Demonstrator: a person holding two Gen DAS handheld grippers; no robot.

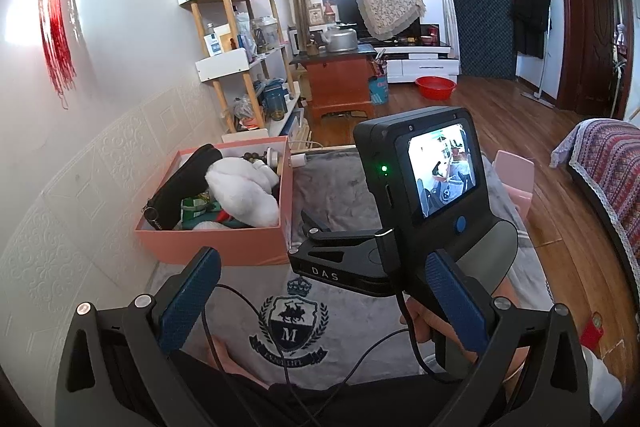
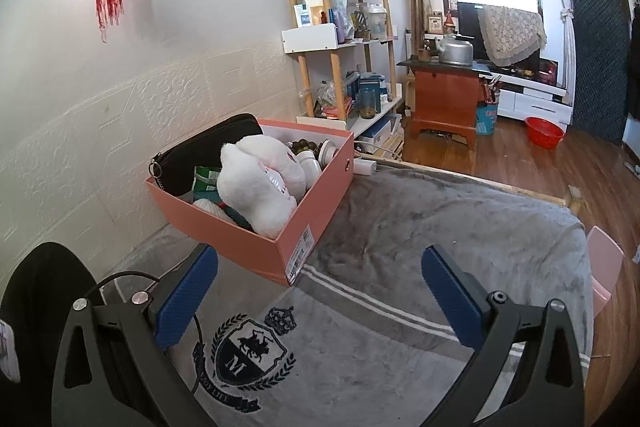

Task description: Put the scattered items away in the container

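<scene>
We see the grey blanket (image 2: 420,227) under both grippers. The pink box (image 2: 256,227) sits ahead-left of our right gripper (image 2: 320,291), holding the white plush toy (image 2: 260,183) and black pouch (image 2: 208,143). Left gripper (image 1: 324,295) and right both spread wide, empty.

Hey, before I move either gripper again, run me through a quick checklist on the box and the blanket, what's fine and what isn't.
1. Left gripper open and empty: ok.
2. Right gripper open and empty: ok.
3. Items in the pink box: ok; the white plush, black pouch, beads and white bottle lie inside.
4. Grey blanket free of loose items: ok in the part that shows; what lies under the grippers, cannot tell.
5. Pouch fully inside: not ok, its end sticks up above the rim.
6. White charger behind the box: outside; whether it belongs, cannot tell.
</scene>
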